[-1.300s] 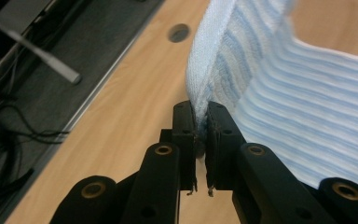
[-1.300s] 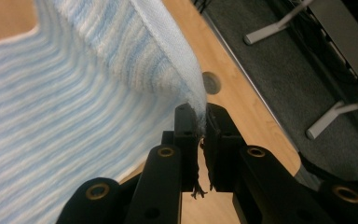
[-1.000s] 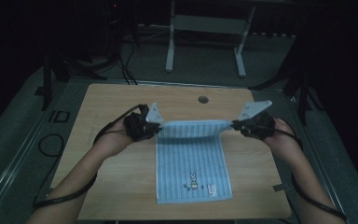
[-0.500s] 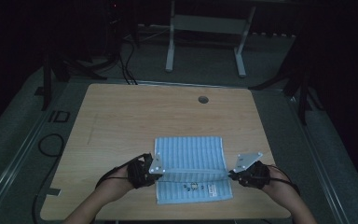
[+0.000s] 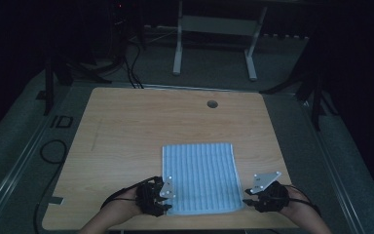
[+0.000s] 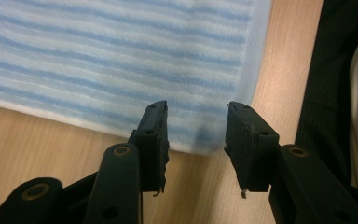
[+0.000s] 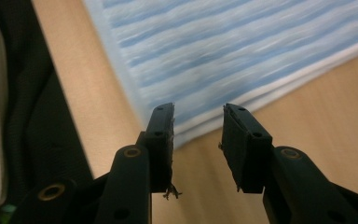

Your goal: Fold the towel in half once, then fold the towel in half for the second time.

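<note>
A blue-and-white striped towel (image 5: 199,178) lies folded flat on the wooden table (image 5: 126,126), near its front edge. My left gripper (image 5: 168,200) sits at the towel's near left corner, my right gripper (image 5: 247,200) at its near right corner. In the left gripper view the left gripper (image 6: 196,135) has just opened; the towel (image 6: 121,60) corner lies just past the tips, and the pads press nothing. The right gripper (image 7: 198,135) has also just opened, with the layered towel (image 7: 237,56) edge lying free ahead of its tips.
A round cable hole (image 5: 212,104) sits near the table's far edge. Behind the table stands a white metal frame (image 5: 214,24) on the floor. A black cable (image 5: 53,151) loops on the floor at the left. A dark sleeve (image 6: 335,93) shows beside each gripper.
Both hands carried the towel's far edge toward the near edge and down, folding it in half. The towel now lies flat and both grippers' jaws have let go of it.
</note>
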